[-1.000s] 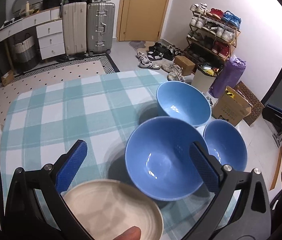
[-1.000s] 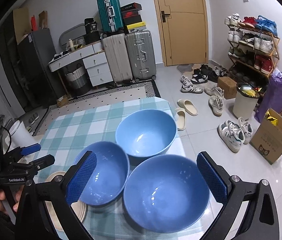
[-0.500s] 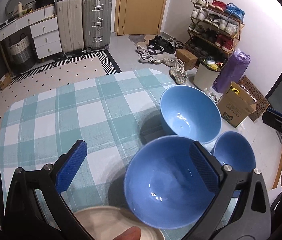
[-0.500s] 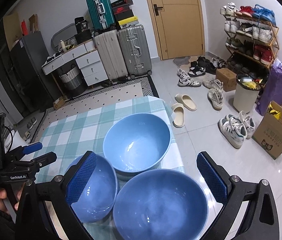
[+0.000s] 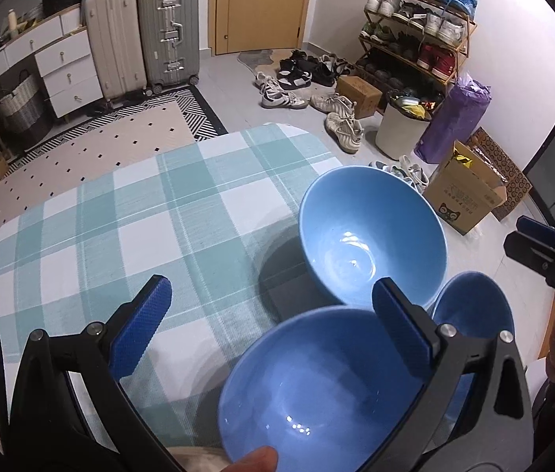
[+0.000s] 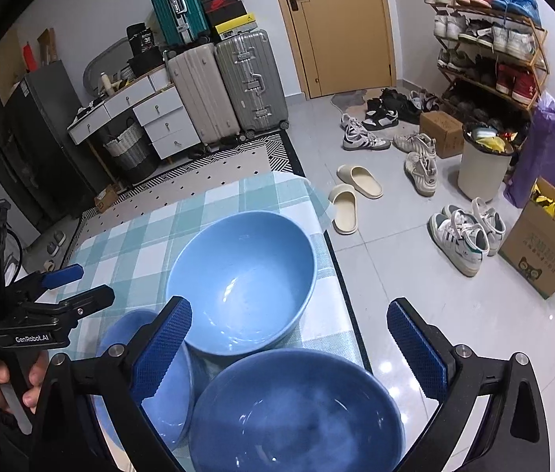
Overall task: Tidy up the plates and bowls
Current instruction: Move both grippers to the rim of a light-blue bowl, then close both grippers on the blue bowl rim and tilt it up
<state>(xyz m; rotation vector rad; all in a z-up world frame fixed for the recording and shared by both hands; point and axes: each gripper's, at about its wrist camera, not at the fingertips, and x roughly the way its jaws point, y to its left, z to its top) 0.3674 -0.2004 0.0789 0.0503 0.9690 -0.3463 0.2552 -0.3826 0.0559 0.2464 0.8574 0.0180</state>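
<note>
Three blue bowls stand on the checked tablecloth [image 5: 120, 228]. In the left wrist view the far bowl [image 5: 372, 236] is at the table's right edge, the near bowl [image 5: 317, 389] is below my open left gripper [image 5: 269, 326], and the third bowl [image 5: 470, 306] is at the right. A beige plate [image 5: 195, 458] peeks in at the bottom edge. In the right wrist view my open right gripper [image 6: 289, 346] hovers above the nearest bowl [image 6: 297, 413], with the far bowl [image 6: 242, 279] ahead and the third bowl [image 6: 147, 377] at the left. Both grippers are empty.
The table's right edge [image 6: 340, 275] drops to a tiled floor with shoes [image 6: 462, 232], slippers [image 6: 348, 200], a bin [image 6: 482, 161] and a cardboard box [image 6: 544, 251]. Suitcases [image 6: 222, 86] and drawers [image 6: 147, 114] stand against the far wall. The left gripper shows in the right wrist view [image 6: 61, 295].
Both grippers have pulled back towards me and risen. The bowls have slid lower in both views, and the beige plate has almost left the left wrist view. The bowls have not moved.
</note>
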